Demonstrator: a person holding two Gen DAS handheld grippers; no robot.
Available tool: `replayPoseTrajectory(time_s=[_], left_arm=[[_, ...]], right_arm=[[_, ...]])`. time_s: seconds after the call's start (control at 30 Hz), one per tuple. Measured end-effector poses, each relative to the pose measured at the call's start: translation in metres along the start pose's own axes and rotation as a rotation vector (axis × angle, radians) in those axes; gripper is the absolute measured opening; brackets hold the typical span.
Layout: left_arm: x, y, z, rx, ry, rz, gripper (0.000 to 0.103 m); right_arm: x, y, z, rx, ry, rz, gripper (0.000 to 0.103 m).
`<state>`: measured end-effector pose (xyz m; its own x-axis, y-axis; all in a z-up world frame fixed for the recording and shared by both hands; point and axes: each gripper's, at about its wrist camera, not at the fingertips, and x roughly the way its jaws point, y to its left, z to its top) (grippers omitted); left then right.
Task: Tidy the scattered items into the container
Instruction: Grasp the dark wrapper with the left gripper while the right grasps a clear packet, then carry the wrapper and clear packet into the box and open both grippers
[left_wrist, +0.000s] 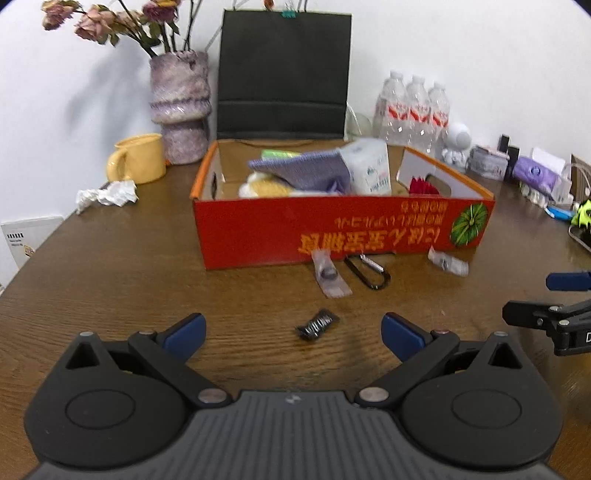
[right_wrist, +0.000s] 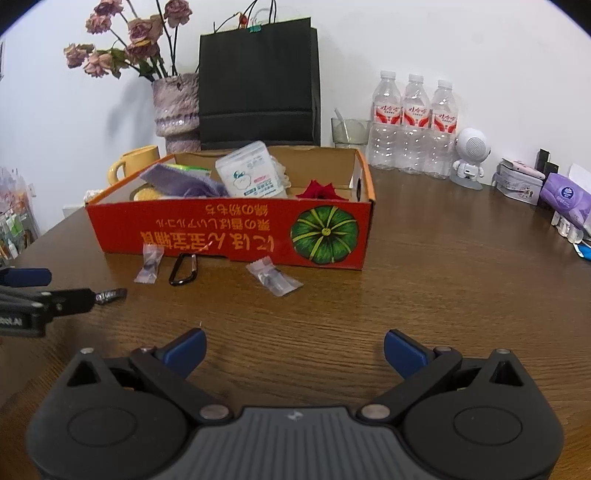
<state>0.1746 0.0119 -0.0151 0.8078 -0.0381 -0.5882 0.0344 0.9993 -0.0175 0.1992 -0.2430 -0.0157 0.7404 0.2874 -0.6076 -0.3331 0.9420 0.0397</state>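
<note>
Left wrist view: left gripper (left_wrist: 293, 328) hangs low over the wooden table (left_wrist: 129, 266), jaws spread wide, nothing between them. A small black spring (left_wrist: 317, 324) lies on the table just ahead, roughly centred between the blue pads (left_wrist: 186, 330).

Right wrist view: right gripper (right_wrist: 294, 349) also spread wide and empty, over bare table, well apart from any item.

Container: red cardboard box (left_wrist: 332, 229), open top, already holding a purple cloth (left_wrist: 306, 170), a white packet (left_wrist: 371, 168) and something red in the right corner. Left to tidy, lying near the box's front wall: two clear wrapped sachets (left_wrist: 330, 275) (left_wrist: 447, 261) and a black carabiner (left_wrist: 367, 268) between them, plus the spring nearer the gripper.

Judged step: lining up on the spring.

Risks:
- Spring is small and round; pads closing off-centre could roll or flick it away across the table.
- Coming down too low, the pads could scrape the tabletop and close above or beside it.
- Sachets are flat and slippery; likely to slide rather than lift.
- Left view is blurred, so the spring's exact lie is uncertain.
</note>
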Motion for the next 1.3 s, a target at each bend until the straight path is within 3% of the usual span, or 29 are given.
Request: replayPoseTrajectory(time_s=[0.2,0.33,0.43,0.5,0.53,0.67,0.77,0.87,0.9,0.93,1.3], left_arm=[[0.018,-0.005,-0.004,0.026,0.035,-0.006,0.079],[0.024,-0.005,-0.002,0.043,0.034,-0.013,0.071],[0.028,-0.003,0.001,0.056,0.029,-0.026,0.057],[0.028,0.000,0.002,0.045,0.016,-0.023,0.020],[0.028,0.001,0.002,0.037,0.013,-0.022,0.013],[0.030,0.003,0.004,0.036,0.011,-0.039,0.012],[0.038,0.004,0.010,0.028,0.011,-0.044,0.012],[0.047,0.008,0.016,-0.006,0.011,-0.057,0.012],[0.049,0.009,0.018,-0.018,0.011,-0.064,0.011],[0.051,0.011,0.019,-0.029,0.011,-0.072,0.011],[0.048,0.021,0.017,-0.094,-0.004,-0.089,0.011]], right_arm=[[0.009,0.003,-0.002,-0.009,0.021,0.001,0.102],[0.014,0.004,0.000,-0.008,0.024,0.010,0.102],[0.018,0.006,0.005,-0.011,0.017,0.015,0.101],[0.024,0.008,0.010,-0.019,0.012,0.017,0.100],[0.028,0.009,0.013,-0.024,0.010,0.013,0.097],[0.050,0.009,0.029,-0.045,0.011,0.002,0.093],[0.068,0.008,0.039,-0.054,0.011,-0.002,0.077],[0.079,0.006,0.041,-0.047,0.024,0.048,0.053],[0.077,0.007,0.040,-0.062,0.018,0.053,0.031],[0.075,0.008,0.040,-0.068,0.016,0.061,0.017],[0.055,0.015,0.031,-0.043,-0.022,0.094,0.016]])
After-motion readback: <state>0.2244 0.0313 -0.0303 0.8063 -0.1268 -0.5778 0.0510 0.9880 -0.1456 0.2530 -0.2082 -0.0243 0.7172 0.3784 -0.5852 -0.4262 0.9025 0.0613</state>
